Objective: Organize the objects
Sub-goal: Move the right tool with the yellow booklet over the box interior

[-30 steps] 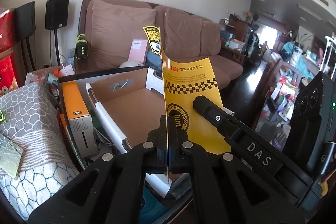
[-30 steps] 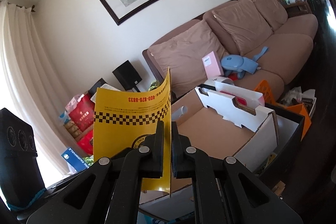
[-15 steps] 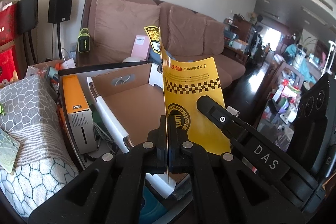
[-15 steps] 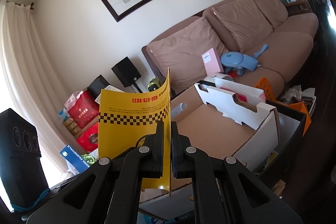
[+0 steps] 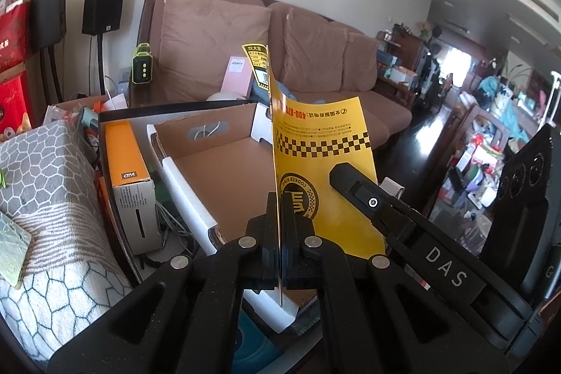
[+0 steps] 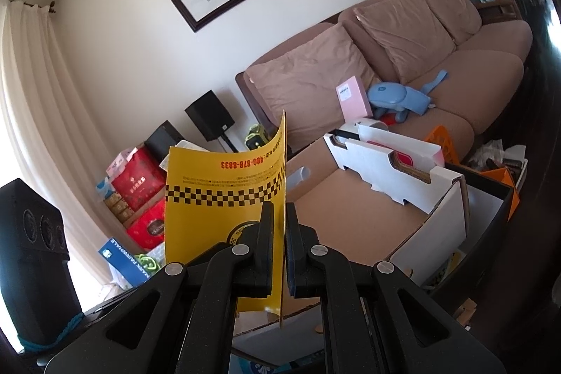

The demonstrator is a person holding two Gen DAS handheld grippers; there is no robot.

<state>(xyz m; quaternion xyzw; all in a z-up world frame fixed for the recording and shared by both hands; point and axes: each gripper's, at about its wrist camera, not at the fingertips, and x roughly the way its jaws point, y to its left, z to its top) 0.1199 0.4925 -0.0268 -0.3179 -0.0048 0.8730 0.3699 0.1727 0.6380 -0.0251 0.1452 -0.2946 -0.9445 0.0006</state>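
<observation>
Yellow card (image 5: 326, 170) upright, pinched between both tools' jaws.

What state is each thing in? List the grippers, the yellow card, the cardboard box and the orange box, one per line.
left gripper: shut on the yellow card.
right gripper: shut on the same card.
yellow card: held on edge between both grippers, bowed.
cardboard box: open, inside bare where visible.
orange box: closed, lying beside the cardboard box.
</observation>
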